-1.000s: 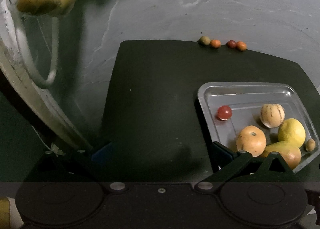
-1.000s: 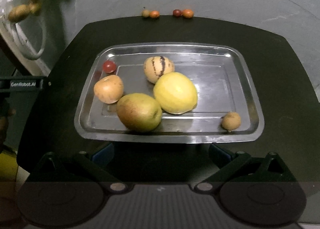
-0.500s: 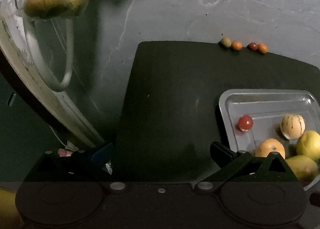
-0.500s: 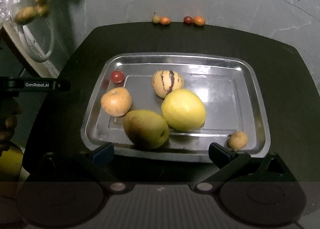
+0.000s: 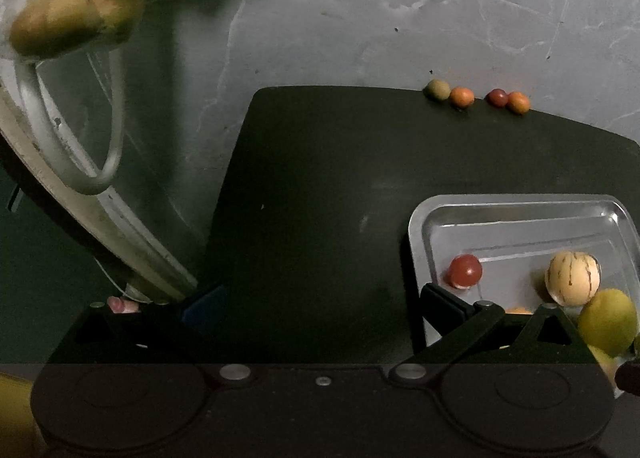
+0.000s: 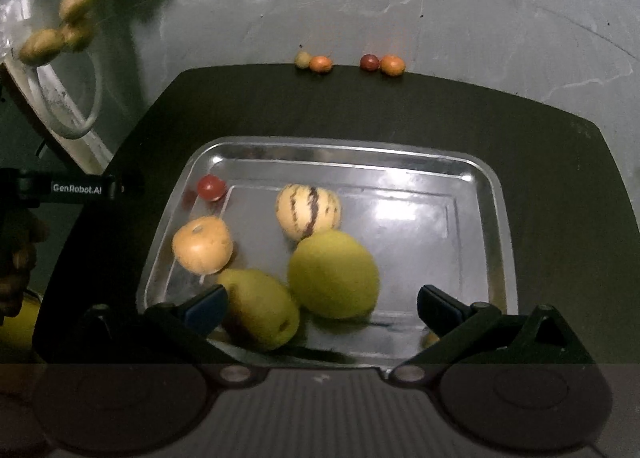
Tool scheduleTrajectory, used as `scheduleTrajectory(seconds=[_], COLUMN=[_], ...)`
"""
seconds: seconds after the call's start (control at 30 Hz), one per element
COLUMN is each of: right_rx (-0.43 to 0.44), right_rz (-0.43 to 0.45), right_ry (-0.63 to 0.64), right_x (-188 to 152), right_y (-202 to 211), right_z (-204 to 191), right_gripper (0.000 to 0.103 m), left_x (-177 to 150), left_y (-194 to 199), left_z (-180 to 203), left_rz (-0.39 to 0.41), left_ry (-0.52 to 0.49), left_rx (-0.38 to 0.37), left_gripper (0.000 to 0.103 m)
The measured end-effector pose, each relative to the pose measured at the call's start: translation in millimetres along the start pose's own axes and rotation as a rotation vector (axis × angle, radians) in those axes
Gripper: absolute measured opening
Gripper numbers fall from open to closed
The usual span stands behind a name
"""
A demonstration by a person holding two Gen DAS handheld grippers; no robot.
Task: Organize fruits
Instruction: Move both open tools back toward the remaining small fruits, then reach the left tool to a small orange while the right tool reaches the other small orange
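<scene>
Right wrist view looked down from close above the near edge of the metal tray point(image 6: 496, 194). Left wrist view sat left of the tray point(image 5: 420, 226), facing the same way. Both shared its left end and the worktop point(image 5: 320, 186) beyond it.

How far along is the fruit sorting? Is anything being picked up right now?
Partly done, it seems: the tray already holds a tomato, a striped melon and several larger fruits. Nothing is in hand; the right hand-held gripper is open over the tray and the left hand-held gripper is open too. Four small fruits remain at the table's far edge.
</scene>
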State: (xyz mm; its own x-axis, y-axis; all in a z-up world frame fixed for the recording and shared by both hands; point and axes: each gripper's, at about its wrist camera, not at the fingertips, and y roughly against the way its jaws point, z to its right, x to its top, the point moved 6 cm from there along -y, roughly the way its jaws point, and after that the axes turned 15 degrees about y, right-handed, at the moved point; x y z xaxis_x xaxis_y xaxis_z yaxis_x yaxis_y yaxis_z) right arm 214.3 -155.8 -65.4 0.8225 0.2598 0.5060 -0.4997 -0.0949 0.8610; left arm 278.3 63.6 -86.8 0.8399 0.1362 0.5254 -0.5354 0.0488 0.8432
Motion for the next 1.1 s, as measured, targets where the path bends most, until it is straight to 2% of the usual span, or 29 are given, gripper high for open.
scheduleTrajectory(seconds=[0.7, 1.1], right_rx=[0.036, 0.04], right_rz=[0.105, 0.111], right_ry=[-0.016, -0.03], right_x=[49, 62], right_y=[-38, -64], right_z=[65, 92], right_gripper=[0.103, 0.103], left_x=[39, 60], left_y=[-34, -62], left_z=[55, 86], left_rz=[-0.007, 0.001], left_ry=[-0.034, -0.053], left_rx=[0.092, 0.112], left_gripper=[0.102, 0.102])
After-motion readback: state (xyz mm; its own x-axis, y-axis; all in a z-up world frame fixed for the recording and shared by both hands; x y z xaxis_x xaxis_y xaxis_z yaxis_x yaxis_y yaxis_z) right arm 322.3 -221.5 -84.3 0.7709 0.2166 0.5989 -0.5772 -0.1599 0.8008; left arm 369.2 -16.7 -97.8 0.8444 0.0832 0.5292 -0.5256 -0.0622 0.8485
